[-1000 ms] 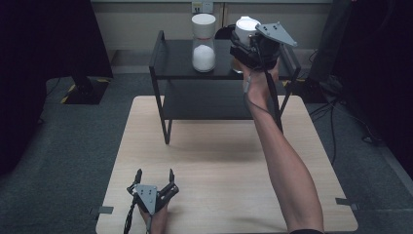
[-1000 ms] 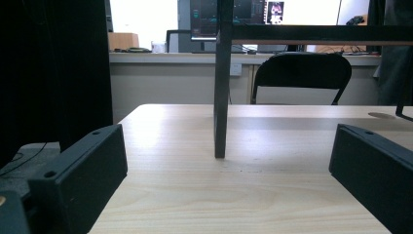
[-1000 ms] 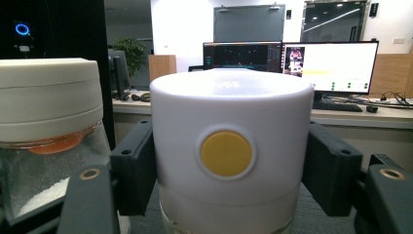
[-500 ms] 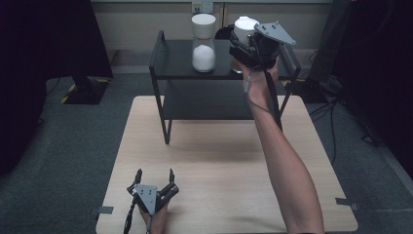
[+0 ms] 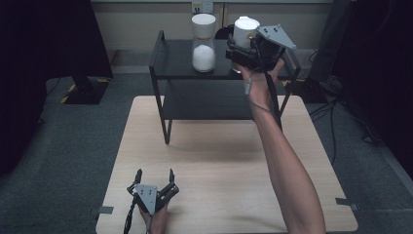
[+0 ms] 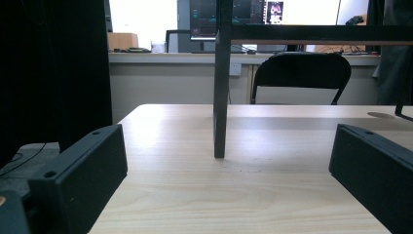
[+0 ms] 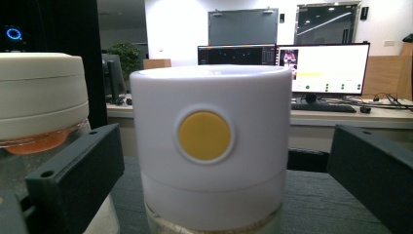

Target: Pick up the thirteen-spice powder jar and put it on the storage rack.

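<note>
Black shelf [image 5: 180, 53], right tongs [image 5: 239, 48] apart around white-lidded jar [image 5: 245, 29], left tongs [image 5: 155, 176] apart (table [image 5: 219, 161] edge).

the right gripper [image 5: 239, 48] seems to have edged slightly left around the white-lidded jar [image 5: 245, 30]

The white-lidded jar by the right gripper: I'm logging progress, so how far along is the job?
Early. Done: the right gripper is up at the black shelf, its open jaws either side of the white-lidded jar. In hand: nothing is gripped; gaps show on both sides of the jar. Left: closing on it and moving it. The second jar stands beside it, and the left gripper rests open on the table.
</note>
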Demonstrator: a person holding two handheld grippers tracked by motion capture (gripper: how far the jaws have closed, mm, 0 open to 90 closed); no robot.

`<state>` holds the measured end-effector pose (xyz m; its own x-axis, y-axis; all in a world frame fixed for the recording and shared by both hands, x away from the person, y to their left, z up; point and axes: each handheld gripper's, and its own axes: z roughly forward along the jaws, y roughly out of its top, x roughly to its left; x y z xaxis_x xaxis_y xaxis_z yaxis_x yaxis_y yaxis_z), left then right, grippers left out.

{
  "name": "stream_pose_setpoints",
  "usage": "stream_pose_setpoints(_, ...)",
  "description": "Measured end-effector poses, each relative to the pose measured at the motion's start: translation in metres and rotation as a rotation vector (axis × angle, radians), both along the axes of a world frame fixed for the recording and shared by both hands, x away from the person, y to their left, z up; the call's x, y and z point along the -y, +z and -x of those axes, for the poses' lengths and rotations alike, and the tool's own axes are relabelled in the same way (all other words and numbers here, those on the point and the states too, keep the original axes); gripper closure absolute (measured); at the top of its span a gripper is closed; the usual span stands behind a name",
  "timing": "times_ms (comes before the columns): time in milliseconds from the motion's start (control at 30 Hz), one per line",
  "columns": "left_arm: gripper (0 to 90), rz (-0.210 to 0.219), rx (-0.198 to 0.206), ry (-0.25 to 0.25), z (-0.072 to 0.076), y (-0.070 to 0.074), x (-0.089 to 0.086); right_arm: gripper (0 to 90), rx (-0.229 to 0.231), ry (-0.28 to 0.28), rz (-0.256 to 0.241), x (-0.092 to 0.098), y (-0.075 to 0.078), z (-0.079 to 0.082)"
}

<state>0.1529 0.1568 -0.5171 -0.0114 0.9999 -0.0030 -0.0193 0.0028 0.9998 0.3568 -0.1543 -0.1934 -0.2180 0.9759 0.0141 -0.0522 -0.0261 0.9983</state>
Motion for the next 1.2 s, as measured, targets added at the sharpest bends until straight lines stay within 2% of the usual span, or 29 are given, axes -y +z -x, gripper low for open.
stream_pose_setpoints(567,0.0,0.000,0.000,0.003,0.000,0.000,0.001,0.0,0.004,0.006,0.006,0.002,0.001,0.016)
stream_pose_setpoints(667,0.0,0.000,0.000,0.005,0.000,0.000,0.001,0.0,0.016,0.009,-0.011,0.002,-0.004,0.023)
stream_pose_setpoints(767,0.0,-0.001,0.001,0.003,0.000,0.000,0.000,0.0,0.021,0.010,0.003,0.000,-0.008,0.029)
stream_pose_setpoints(1067,0.0,0.001,0.000,0.002,0.000,0.000,0.000,0.0,0.025,0.003,-0.020,0.005,-0.023,0.059)
stream_pose_setpoints(1200,0.0,0.000,0.001,0.002,0.000,0.000,0.000,0.0,0.031,0.003,-0.012,0.008,-0.032,0.071)
